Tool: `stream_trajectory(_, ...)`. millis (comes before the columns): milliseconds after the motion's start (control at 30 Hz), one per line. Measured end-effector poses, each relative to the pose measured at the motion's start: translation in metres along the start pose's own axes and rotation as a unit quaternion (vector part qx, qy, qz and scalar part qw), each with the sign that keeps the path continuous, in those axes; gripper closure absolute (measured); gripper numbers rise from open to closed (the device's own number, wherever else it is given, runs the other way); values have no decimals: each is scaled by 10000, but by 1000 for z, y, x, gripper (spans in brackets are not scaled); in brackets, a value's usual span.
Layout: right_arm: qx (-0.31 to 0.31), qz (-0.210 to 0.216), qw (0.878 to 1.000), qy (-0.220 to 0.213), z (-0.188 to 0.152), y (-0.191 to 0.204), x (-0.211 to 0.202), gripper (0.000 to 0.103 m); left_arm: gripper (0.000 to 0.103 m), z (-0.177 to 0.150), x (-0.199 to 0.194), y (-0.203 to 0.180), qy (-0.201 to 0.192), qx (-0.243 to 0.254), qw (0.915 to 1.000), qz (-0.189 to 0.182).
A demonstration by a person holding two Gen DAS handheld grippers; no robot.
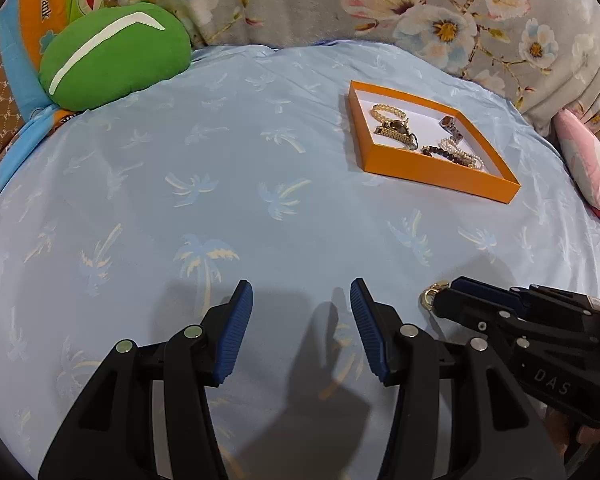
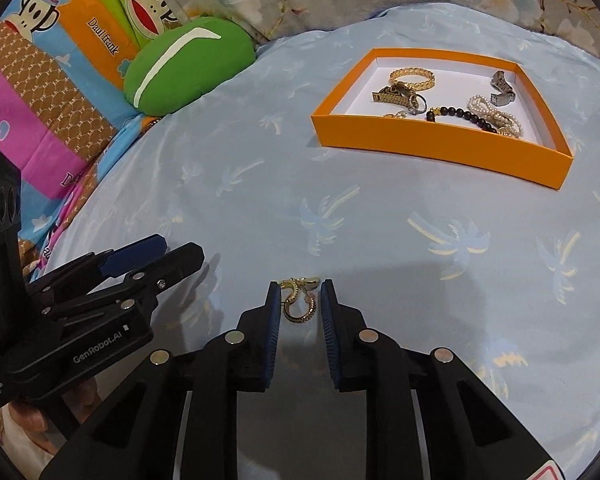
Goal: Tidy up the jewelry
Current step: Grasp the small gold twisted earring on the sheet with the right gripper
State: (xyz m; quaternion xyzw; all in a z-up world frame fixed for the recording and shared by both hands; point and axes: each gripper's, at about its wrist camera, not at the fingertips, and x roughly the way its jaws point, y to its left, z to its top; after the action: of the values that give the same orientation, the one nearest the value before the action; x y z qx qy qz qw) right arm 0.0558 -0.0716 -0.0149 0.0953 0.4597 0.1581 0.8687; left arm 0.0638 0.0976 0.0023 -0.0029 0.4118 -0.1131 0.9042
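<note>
A small gold earring (image 2: 299, 300) lies on the light blue palm-print sheet (image 2: 340, 208), between the two fingers of my right gripper (image 2: 300, 294). The jaws stand a little apart on either side of it and do not clamp it. In the left wrist view the earring (image 1: 432, 295) peeks out at the tip of the right gripper (image 1: 446, 294). My left gripper (image 1: 301, 294) is open and empty over the sheet. An orange box (image 1: 436, 170) (image 2: 440, 148) holds gold bracelets, a watch, pearls and dark beads.
A green cushion (image 1: 116, 58) (image 2: 188, 66) lies at the far left. Cartoon-print bedding (image 2: 48, 80) runs along the left. A floral cloth (image 1: 420, 4) lines the back. A pink cushion (image 1: 584, 160) sits at the right edge.
</note>
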Motion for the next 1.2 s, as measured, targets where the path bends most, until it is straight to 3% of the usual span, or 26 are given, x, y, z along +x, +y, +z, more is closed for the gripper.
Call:
stream_trajectory(333,-218,-113,9997,-20,16,17,14,85,54,-2,-1,6,-1,-66,10000,-47)
stream_trajectory(367,-262,-138,9996,-19,17,19,16,87,54,-2,-1,6,-1,-68,10000,-48)
stream_trajectory(433,-350,-202,9992,-1,17,23,19,100,54,-2,-1,6,-1,-67,10000,-49)
stream_trajectory(500,-372,-217,9991,-53,17,24,17,100,54,-3,-1,7,7,-85,9999,-55)
stream_trajectory(767,-141,-236,9971,-706,26,10,-37,103,53,-4,-6,0,39,-50,9995,-307)
stream_trajectory(900,13,-425,9951,-891,26,-8,-60,103,43,-5,-7,-18,33,97,9988,-482)
stream_trajectory(1200,-452,-177,9984,-303,16,9,-25,97,43,-10,-8,-27,99,225,9994,-262)
